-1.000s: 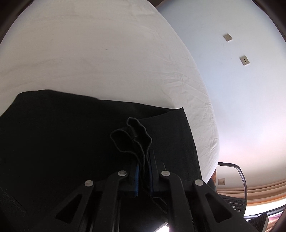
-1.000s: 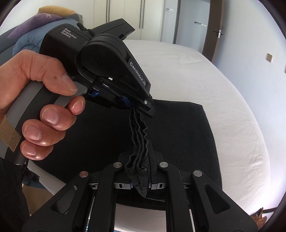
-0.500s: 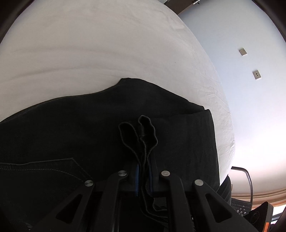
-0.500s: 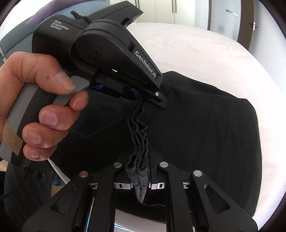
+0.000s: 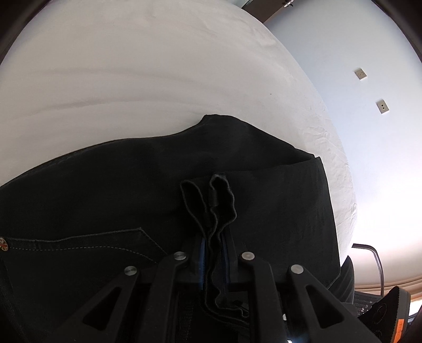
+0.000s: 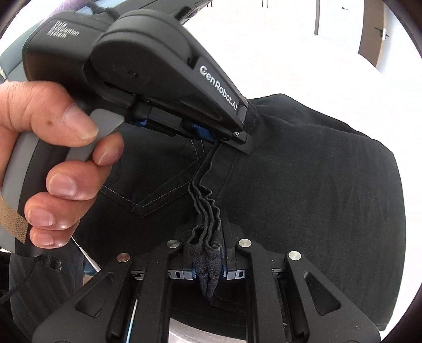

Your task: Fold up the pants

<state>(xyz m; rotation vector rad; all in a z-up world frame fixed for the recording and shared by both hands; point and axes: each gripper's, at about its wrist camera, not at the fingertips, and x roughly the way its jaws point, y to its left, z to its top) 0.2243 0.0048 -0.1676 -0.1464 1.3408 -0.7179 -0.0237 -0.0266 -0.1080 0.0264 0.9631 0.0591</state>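
Black pants (image 5: 263, 200) lie folded on a white bed (image 5: 158, 79); they also show in the right wrist view (image 6: 316, 171), with a stitched back pocket (image 6: 158, 190). My left gripper (image 5: 213, 253) is shut on a bunched hem edge of the pants. It also shows in the right wrist view (image 6: 226, 139), held by a hand. My right gripper (image 6: 208, 250) is shut on the same bunched edge, a short way from the left one. The fabric between them is pleated and slack.
A pale wall with two sockets (image 5: 382, 105) rises right of the bed. A chair frame (image 5: 374, 263) stands past the bed's right edge. A door (image 6: 372, 34) and wardrobe are behind the bed. Bedding is piled at the top left (image 6: 79, 8).
Both grippers have carried the held edge forward and down over the pants. The pants fill more of both views, and the back pocket has come into sight.
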